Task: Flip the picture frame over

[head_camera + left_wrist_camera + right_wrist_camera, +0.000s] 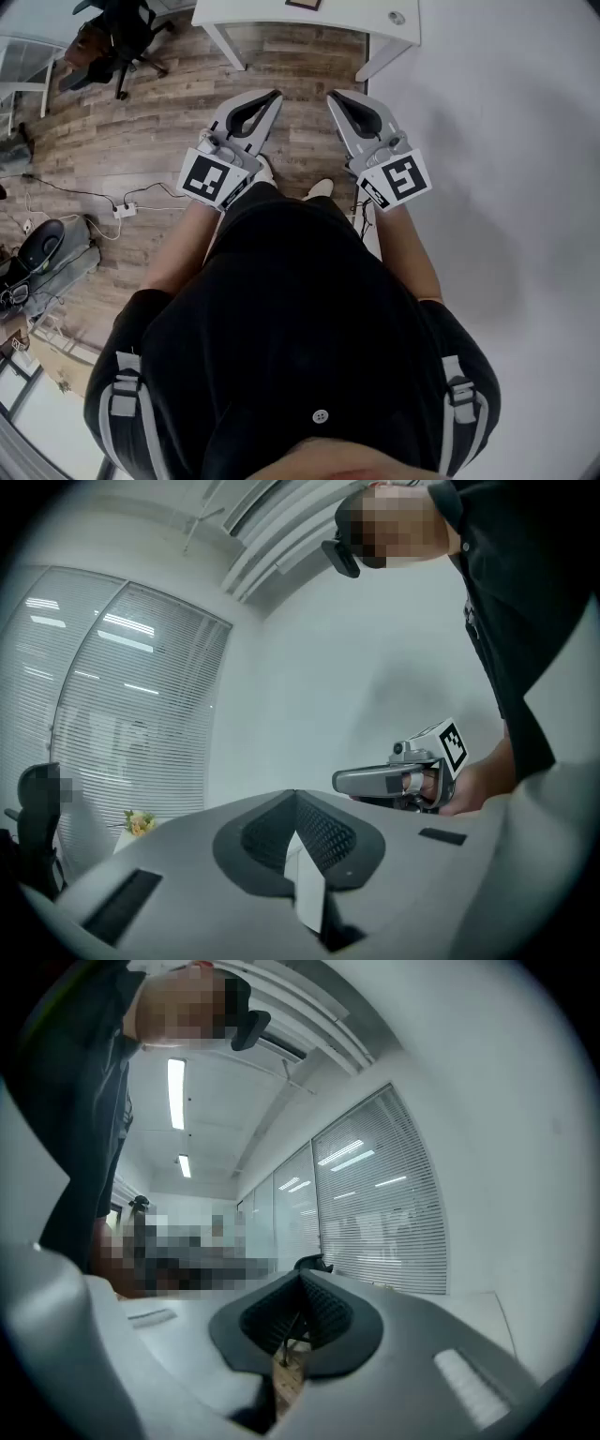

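In the head view a person stands with both grippers held level in front of the body, aimed at a white table [281, 17]. A small dark-red object [303, 4] lies at the table's far edge, cut off by the picture; I cannot tell whether it is the picture frame. My left gripper [275, 95] is shut with nothing between its jaws, well short of the table. My right gripper [332, 96] is shut and empty beside it. Each gripper view shows its own closed jaws, left [295, 797] and right [302, 1277]. The right gripper [394, 780] also shows in the left gripper view.
The table's white legs [225, 45] stand on the wooden floor [141, 141]. A black office chair [117, 37] is at the upper left. A power strip with cables [124, 210] lies on the floor at the left. A white wall [506, 141] fills the right side.
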`<state>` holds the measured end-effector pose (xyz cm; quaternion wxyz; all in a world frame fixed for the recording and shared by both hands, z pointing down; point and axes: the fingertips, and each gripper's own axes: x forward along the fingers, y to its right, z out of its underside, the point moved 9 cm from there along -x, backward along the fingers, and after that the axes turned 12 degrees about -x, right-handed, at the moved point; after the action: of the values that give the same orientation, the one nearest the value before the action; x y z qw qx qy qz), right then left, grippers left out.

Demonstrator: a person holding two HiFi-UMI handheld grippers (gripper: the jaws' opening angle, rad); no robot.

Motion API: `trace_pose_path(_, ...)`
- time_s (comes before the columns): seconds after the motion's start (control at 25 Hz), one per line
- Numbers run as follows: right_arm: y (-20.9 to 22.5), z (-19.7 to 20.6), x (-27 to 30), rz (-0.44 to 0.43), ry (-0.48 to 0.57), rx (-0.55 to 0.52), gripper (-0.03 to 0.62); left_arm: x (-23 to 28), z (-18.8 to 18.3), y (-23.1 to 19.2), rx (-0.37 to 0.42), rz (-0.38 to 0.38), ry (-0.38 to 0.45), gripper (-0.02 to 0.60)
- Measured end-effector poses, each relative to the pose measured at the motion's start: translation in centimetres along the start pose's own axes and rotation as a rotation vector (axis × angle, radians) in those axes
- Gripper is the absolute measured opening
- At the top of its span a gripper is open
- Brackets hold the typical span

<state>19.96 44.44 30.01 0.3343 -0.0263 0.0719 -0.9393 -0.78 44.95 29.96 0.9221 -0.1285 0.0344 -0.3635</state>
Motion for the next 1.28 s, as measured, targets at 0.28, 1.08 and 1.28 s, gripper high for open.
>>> trace_pose_path(0.28, 0.2, 0.7, 1.6, 0.003, -0.013, 0.013, 0.009, -0.2, 0.3, -1.7, -0.011, -0.011, -0.006, 0.003)
trace_pose_path(1.08, 0.7, 1.7, 2.1, 0.047, -0.038, 0.047, 0.011, 0.8, 0.1, -3.3, -0.006, -0.012, -0.014, 0.003)
trace_pose_path(1.28, 1.0, 1.9, 3.0, 0.056, -0.045, 0.045, 0.012, 0.7, 0.3, -4.3, 0.006, -0.006, -0.015, 0.003)
